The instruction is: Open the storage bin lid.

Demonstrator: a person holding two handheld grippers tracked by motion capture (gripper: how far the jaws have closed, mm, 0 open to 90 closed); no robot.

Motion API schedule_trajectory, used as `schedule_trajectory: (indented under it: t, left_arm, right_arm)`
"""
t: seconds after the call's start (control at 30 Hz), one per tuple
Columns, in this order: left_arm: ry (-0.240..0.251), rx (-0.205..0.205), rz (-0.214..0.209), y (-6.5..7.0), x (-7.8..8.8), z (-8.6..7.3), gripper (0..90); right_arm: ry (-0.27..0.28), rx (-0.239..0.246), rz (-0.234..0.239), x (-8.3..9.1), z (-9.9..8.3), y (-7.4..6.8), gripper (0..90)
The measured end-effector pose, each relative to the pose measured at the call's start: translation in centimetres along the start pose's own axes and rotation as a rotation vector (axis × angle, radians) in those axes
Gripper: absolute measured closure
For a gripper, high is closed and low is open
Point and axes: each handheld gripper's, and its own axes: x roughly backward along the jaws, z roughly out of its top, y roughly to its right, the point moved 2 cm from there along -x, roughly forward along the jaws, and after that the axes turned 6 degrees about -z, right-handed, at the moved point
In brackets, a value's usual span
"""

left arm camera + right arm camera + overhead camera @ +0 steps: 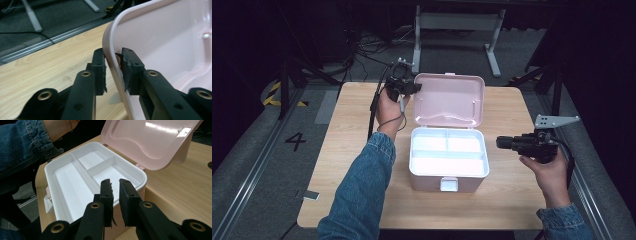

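Lid: thin glossy pink plastic lid (452, 97) of the white compartmented box (448, 172), light, slippery, flexes.
Hold: left gripper (113, 71) clamped on its nine-o'clock rim.
Right gripper (115, 195): jaws slightly apart, empty, three o'clock of box.

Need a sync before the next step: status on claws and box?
Left claw clamped on pink lid rim. Right claw empty, jaws narrowly apart beside white box. Nothing in the way.

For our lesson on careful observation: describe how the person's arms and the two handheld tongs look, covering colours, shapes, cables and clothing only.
Both arms wear blue denim sleeves. The left tongs and right tongs are black, each with two flat padded fingers fixed by brass-ringed bolts. A thin dark cable trails from the left; a grey three-cornered plate tops the right.
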Motion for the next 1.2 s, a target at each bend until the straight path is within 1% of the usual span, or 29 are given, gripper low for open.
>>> schedule_trajectory:
  t: [0.07,0.1,0.2,0.33,0.4,0.47,0.5,0.53,0.77,0.8,0.9,0.93,1.03,1.2]
  left_arm:
    - [-0.007,0.001,-0.006,-0.2,-0.2,0.0,74.1]
    - [-0.008,0.011,-0.009,-0.3,-0.3,-0.1,74.0]
    - [-0.020,0.024,-0.011,-0.5,-0.7,-0.1,73.8]
    - [-0.040,0.023,-0.002,-0.7,-1.2,-0.3,73.1]
    - [-0.048,0.027,-0.006,-0.8,-1.4,-0.4,72.8]
    - [-0.060,0.043,-0.018,-1.0,-1.7,-0.3,72.6]
    - [-0.065,0.041,-0.018,-1.1,-1.9,-0.3,72.5]
    - [-0.069,0.052,-0.017,-1.2,-2.1,-0.3,72.3]
    - [-0.100,0.060,0.011,-1.5,-3.2,-0.6,71.3]
    - [-0.105,0.052,0.013,-1.6,-3.3,-0.6,71.1]
    - [-0.119,0.061,0.019,-1.7,-3.7,-0.7,71.1]
    - [-0.125,0.055,0.022,-1.8,-3.9,-0.7,71.1]
    - [-0.140,0.058,0.032,-1.8,-4.3,-0.9,71.4]
    - [-0.182,0.045,0.043,-2.0,-5.0,-1.3,71.7]
  right_arm:
    - [0.000,0.001,0.000,0.0,0.0,0.0,80.9]
    - [0.001,0.000,-0.001,0.0,0.0,0.0,80.9]
    - [-0.003,-0.006,-0.001,-0.1,-0.1,0.1,80.7]
    - [-0.012,-0.006,0.000,-0.3,-0.2,0.1,80.4]
    - [-0.015,-0.009,0.001,-0.4,-0.3,0.1,80.5]
    - [-0.016,-0.012,0.005,-0.4,-0.3,0.1,80.4]
    - [-0.017,-0.013,0.008,-0.4,-0.3,0.1,80.1]
    - [-0.016,-0.013,0.007,-0.5,-0.3,0.1,80.1]
    - [-0.010,-0.010,0.007,-0.3,-0.3,0.1,80.1]
    - [-0.009,-0.010,0.007,-0.3,-0.3,0.1,80.0]
    - [-0.010,-0.015,0.011,-0.3,-0.3,0.1,79.6]
    - [-0.009,-0.016,0.011,-0.3,-0.3,0.1,79.6]
    - [-0.006,-0.014,0.009,-0.2,-0.3,0.2,79.6]
    - [0.001,-0.022,0.008,0.1,-0.3,0.3,79.5]
